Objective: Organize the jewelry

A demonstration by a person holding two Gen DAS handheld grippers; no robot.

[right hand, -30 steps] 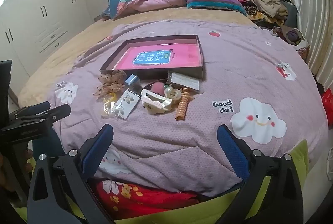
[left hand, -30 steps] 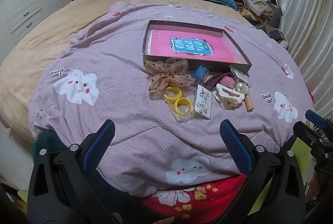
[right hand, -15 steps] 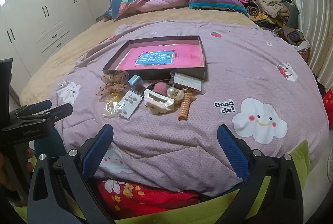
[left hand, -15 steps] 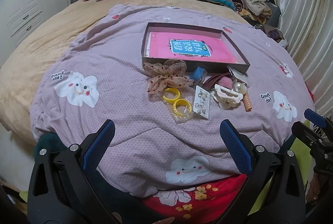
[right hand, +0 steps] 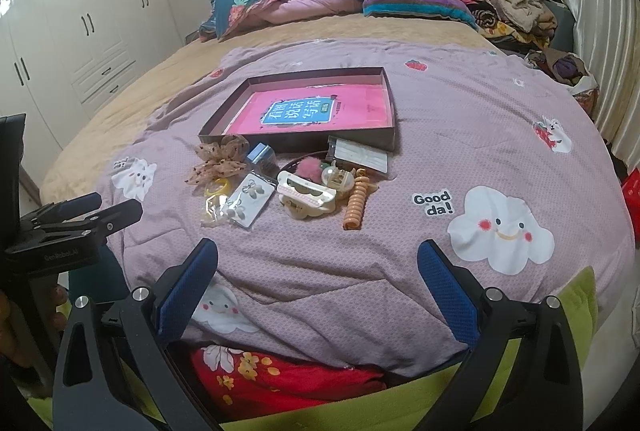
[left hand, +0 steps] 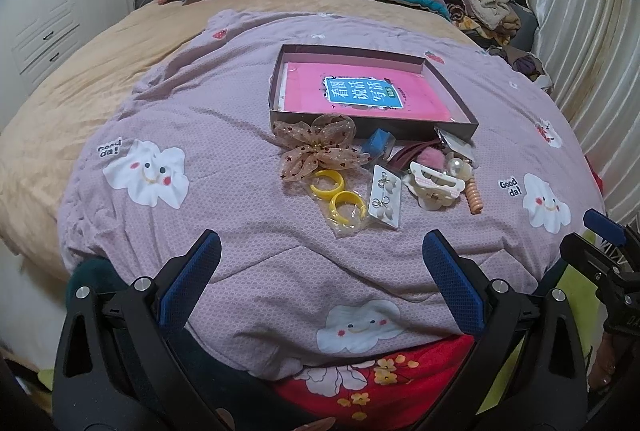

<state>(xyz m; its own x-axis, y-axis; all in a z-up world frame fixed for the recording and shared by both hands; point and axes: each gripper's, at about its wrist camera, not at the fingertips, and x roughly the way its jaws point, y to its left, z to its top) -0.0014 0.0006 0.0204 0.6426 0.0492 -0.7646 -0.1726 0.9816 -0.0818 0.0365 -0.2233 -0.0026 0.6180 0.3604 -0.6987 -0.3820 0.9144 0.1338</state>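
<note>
Camera slightly nearer; coil hair tie point(left hand: 475, 195) lengthwise, bed-foot-to-headboard.

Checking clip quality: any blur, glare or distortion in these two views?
Left wrist view: sharp, strong fisheye bending; dim even light, jewelry pile readable. Right wrist view: sharp, same bending; mild sheen on wardrobe doors; tray clear.

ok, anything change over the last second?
Both open grippers, left gripper and right gripper, eased slightly forward toward the jewelry pile; nothing grasped or released. The box, bow, yellow rings, earring card and spiral tie lie unmoved on the quilt.
</note>
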